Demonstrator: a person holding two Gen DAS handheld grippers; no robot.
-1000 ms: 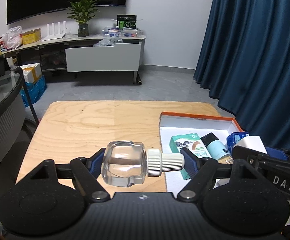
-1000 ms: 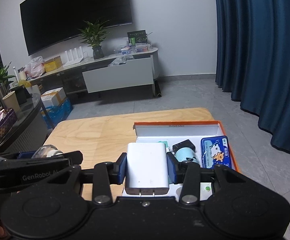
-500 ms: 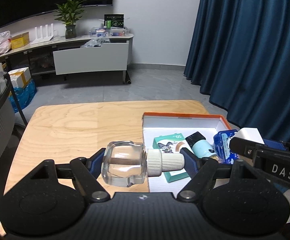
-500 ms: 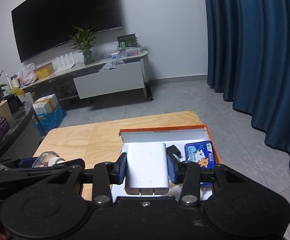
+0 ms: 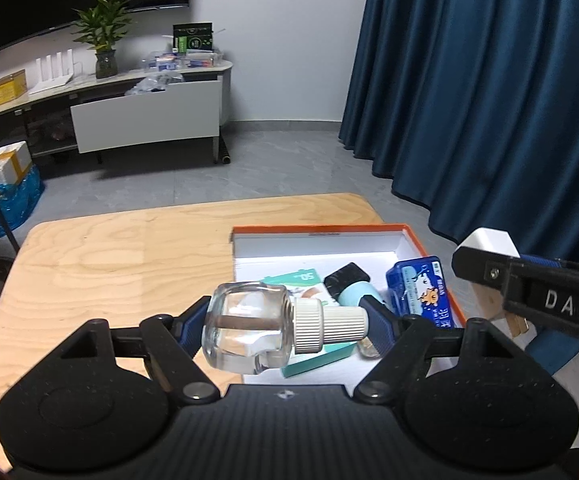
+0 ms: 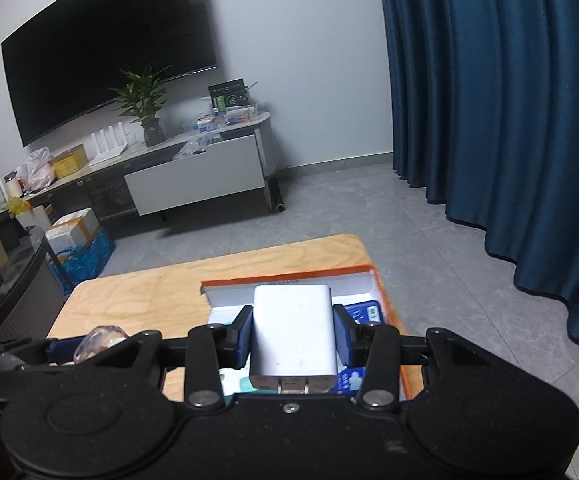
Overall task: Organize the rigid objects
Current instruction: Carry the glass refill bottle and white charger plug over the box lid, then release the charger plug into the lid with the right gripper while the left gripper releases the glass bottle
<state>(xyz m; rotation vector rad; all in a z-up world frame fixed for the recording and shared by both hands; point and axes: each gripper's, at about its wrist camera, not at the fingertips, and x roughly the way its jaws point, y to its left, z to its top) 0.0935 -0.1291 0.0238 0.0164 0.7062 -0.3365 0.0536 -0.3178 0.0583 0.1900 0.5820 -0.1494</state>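
The left gripper (image 5: 287,316) is matte black plastic with a ribbed top plate, two round speckled housings, angled link arms on silver pivot screws, and blue pads (image 5: 377,322) lining its fingers. The right gripper (image 6: 294,334) is built the same; seen side-on, its finger carries white letters "DAS" and a small screw.

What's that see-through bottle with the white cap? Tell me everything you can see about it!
The glass bottle is small, chunky and clear, with rounded corners. A dark stick runs through its middle, and a ribbed white cap screws onto its neck. It lies sideways in the air, cap pointing right, pinched end to end by the left gripper: one blue pad on its base, one on the cap tip. Beneath it are the wooden table and the orange-rimmed box.
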